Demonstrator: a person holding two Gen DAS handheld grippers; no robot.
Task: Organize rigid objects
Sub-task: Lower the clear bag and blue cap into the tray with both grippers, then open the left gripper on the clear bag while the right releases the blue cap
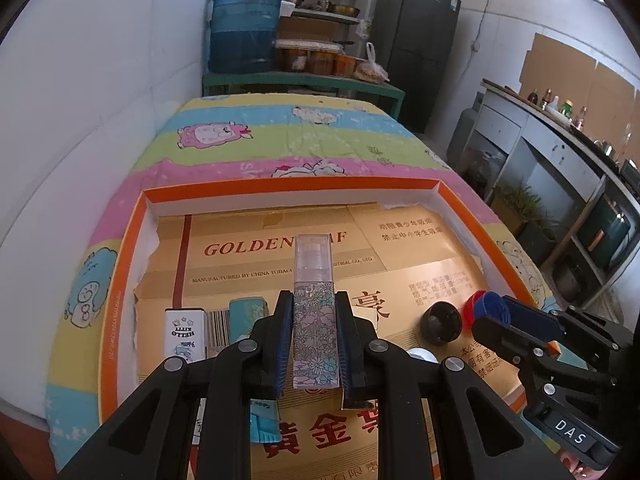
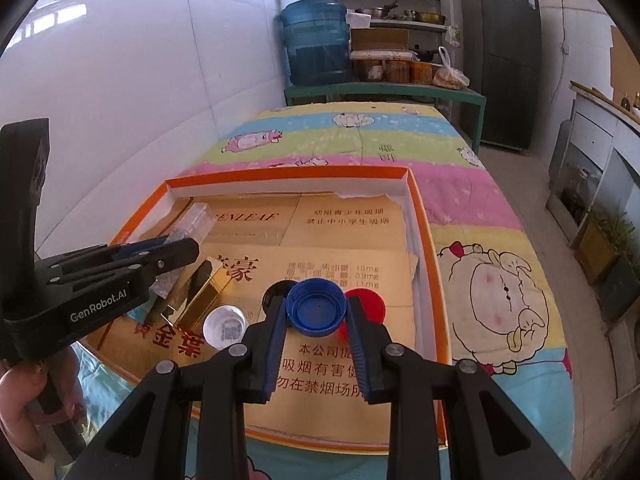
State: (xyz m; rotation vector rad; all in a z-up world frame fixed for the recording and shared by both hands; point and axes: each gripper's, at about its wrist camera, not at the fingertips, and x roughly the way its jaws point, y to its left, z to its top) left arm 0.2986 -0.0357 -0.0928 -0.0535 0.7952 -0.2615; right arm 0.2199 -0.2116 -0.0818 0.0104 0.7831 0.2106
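the shallow orange-rimmed cardboard tray (image 1: 128, 216) sits on the cartoon-print bedspread (image 1: 280, 136), lined with flattened golden cardboard (image 1: 420, 276). in it lie a black round cap (image 1: 441, 322), a red cap (image 2: 366, 300), a clear lid (image 2: 224, 326), a gold rectangular box (image 2: 204, 300) and a white hello kitty box (image 1: 186, 332). the left gripper (image 1: 314, 300) is clamped on a flower-patterned clear spray bottle (image 1: 314, 312) (transparent cap pointing away), above the tray. the right gripper (image 2: 316, 304) pinches a blue ribbed plastic bottle cap (image 2: 316, 306), hollow side up.
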